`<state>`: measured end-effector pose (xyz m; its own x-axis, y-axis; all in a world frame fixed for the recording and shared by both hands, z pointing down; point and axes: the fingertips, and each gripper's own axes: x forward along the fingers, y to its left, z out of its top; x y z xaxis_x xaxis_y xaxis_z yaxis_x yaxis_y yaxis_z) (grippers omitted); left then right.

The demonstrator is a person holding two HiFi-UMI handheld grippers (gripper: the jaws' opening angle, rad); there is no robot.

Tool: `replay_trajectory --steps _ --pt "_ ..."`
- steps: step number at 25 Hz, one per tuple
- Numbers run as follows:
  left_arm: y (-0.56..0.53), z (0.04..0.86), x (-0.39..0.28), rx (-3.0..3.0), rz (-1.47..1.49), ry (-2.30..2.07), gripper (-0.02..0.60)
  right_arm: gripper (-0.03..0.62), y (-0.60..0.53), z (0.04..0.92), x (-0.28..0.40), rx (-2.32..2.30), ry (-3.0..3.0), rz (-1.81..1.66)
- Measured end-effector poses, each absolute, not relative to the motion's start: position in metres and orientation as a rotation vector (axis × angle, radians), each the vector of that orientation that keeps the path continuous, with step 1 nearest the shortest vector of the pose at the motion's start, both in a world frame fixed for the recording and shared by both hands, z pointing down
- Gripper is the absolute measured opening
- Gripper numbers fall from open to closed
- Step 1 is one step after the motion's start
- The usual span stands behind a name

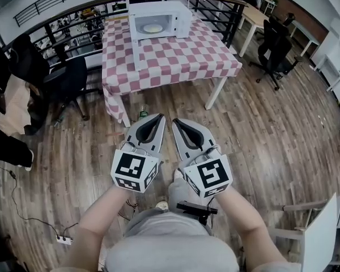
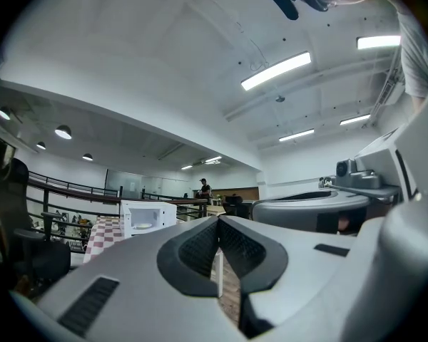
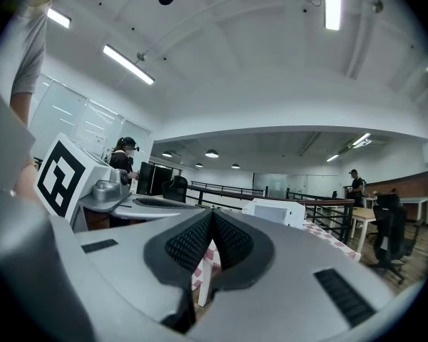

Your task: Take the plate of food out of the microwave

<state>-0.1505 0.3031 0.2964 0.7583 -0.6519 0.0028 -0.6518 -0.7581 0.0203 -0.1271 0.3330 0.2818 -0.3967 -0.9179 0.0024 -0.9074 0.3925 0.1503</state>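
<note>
A white microwave (image 1: 157,20) stands at the far side of a table with a red-and-white checked cloth (image 1: 170,58). Its cavity faces me and a plate of pale food (image 1: 153,28) lies inside. The microwave (image 2: 147,216) also shows small in the left gripper view, and again (image 3: 275,210) in the right gripper view. Both grippers hang side by side over the wooden floor, well short of the table. My left gripper (image 1: 157,118) is shut with nothing in it. My right gripper (image 1: 177,121) is shut too, also empty.
Black office chairs stand left (image 1: 62,84) and right (image 1: 276,47) of the table. A dark railing (image 1: 73,16) runs behind it. A power strip (image 1: 63,240) with cables lies on the floor at lower left. A white panel (image 1: 323,231) leans at lower right.
</note>
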Motion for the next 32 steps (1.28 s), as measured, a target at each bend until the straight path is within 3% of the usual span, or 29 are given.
replay_trajectory --steps 32 --pt "0.096 0.312 -0.052 2.889 -0.033 -1.142 0.002 0.025 0.113 0.307 -0.012 1.677 -2.598 -0.014"
